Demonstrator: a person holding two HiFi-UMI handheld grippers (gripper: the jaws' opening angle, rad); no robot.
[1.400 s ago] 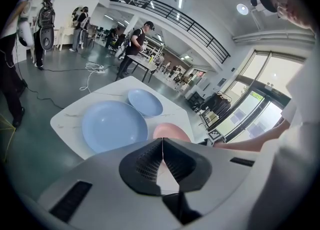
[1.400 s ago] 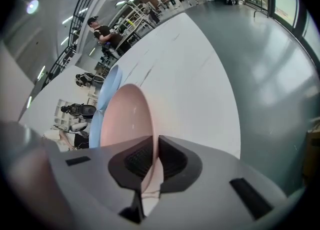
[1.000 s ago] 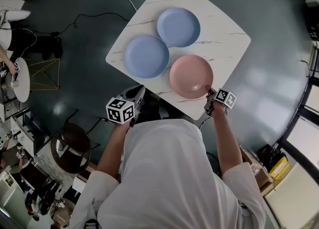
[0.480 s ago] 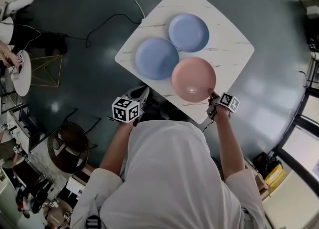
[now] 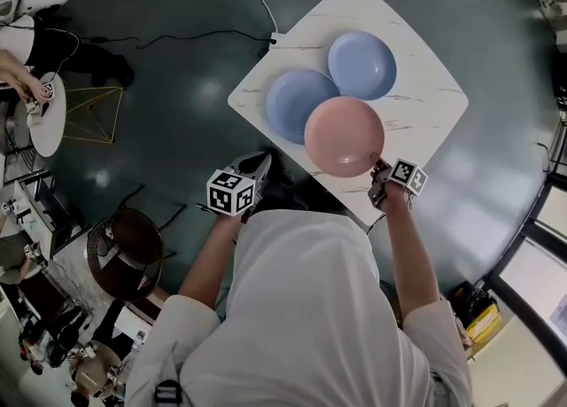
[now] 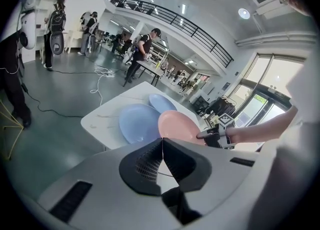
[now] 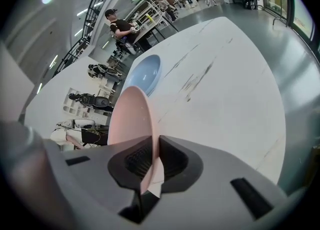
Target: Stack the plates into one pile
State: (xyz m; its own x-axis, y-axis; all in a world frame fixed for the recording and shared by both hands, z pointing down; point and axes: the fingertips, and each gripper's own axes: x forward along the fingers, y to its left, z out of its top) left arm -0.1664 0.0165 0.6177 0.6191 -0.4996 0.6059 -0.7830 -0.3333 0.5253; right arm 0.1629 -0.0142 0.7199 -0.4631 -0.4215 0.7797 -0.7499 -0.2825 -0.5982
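Since a second ago the round pink plastic plate [image 5: 344, 136] has shifted left across the white marble-patterned square table [image 5: 427, 104]. It lay apart from the two blue plates then. Its far-left rim now overlaps the rim of the nearer round pale-blue plate [image 5: 291, 99].

The right gripper [image 5: 378, 168] pinches the pink plate by its near-right rim; the right gripper view shows the thin edge clamped between the ribbed pads, the plate tilted up off the tabletop. The left gripper [image 6: 161, 146] has its jaws pressed together on nothing and hovers off the table's near-left edge.

The coming move turns on one relation: the nearer blue plate lies left of the right gripper and a little farther away, so the carried plate must travel on along that line until its centre sits over the blue one's (so far only the rims overlap). The second round pale-blue plate [image 5: 361, 64] sits behind, its rim touching or just overlapping the nearer blue one's.
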